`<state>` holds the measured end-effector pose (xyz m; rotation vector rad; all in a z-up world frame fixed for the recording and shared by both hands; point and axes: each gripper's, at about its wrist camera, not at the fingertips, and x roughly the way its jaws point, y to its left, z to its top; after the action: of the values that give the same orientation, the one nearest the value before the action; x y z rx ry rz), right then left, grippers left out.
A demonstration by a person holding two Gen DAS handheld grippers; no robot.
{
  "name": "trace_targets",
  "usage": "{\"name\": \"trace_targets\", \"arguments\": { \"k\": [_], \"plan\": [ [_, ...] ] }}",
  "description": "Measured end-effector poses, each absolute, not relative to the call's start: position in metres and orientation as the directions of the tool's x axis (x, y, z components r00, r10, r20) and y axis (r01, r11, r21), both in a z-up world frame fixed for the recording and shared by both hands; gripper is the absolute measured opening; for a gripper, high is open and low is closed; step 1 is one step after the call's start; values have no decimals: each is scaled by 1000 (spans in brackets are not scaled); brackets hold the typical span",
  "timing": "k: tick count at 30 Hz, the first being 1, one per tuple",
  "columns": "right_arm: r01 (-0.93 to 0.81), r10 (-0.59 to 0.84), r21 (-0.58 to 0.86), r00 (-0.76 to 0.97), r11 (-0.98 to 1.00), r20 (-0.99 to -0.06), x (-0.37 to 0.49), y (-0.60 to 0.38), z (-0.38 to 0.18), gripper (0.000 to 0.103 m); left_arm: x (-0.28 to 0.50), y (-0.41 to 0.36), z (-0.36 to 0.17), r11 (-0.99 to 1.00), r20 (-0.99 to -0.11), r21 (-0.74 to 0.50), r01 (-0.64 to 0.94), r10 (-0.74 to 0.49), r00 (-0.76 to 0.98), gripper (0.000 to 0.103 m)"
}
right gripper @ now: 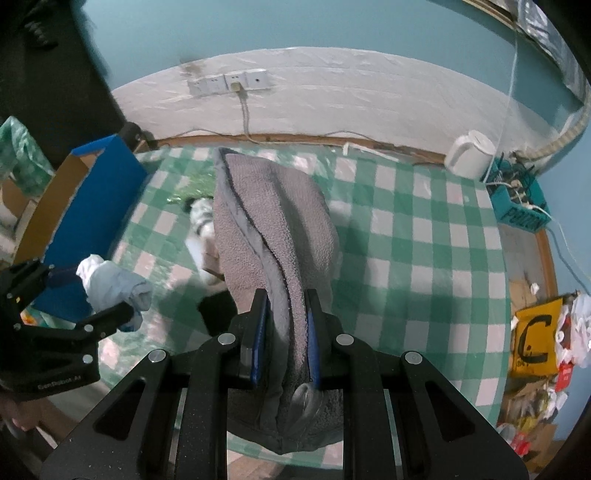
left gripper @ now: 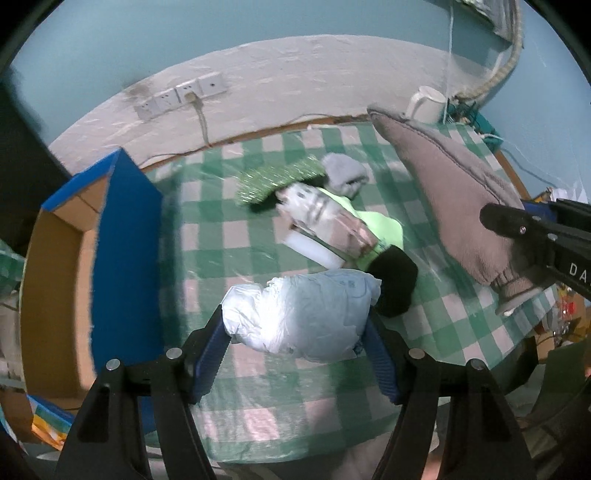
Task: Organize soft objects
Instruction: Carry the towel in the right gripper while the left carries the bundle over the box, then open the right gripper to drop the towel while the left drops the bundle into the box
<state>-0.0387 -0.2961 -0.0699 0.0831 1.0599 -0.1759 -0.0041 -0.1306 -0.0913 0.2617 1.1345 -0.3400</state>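
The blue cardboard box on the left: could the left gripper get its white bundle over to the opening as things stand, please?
Probably yes. The left gripper, shut on the white bundle, is right beside the blue cardboard box, with nothing visible between; the box wall must be cleared.

Teal wall [right gripper: 332, 22] above a white lower band [right gripper: 351, 96] carrying a socket strip [right gripper: 227, 83], one plug inserted. Checked green-and-white tablecloth [right gripper: 424, 240] over wood-edged table. White kettle [right gripper: 470, 153] upper right; teal basket [right gripper: 519, 201] beside it.

White kettle [right gripper: 470, 154] beside teal basket [right gripper: 519, 201]; wall sockets [right gripper: 227, 83] behind table.
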Motion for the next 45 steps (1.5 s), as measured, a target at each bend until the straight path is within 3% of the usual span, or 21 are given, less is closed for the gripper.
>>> {"name": "trace_targets", "arguments": {
  "k": [22, 45],
  "plan": [
    [0, 16, 19, 534, 1000, -846, 25, -199, -36, 17, 20, -30, -44, 974, -873, 50, 221, -65, 483, 71],
    [-217, 116, 6, 497, 976, -860, 117, -54, -48, 17, 40, 110, -62, 999, -872, 31, -28, 41, 487, 70]
  ]
}}
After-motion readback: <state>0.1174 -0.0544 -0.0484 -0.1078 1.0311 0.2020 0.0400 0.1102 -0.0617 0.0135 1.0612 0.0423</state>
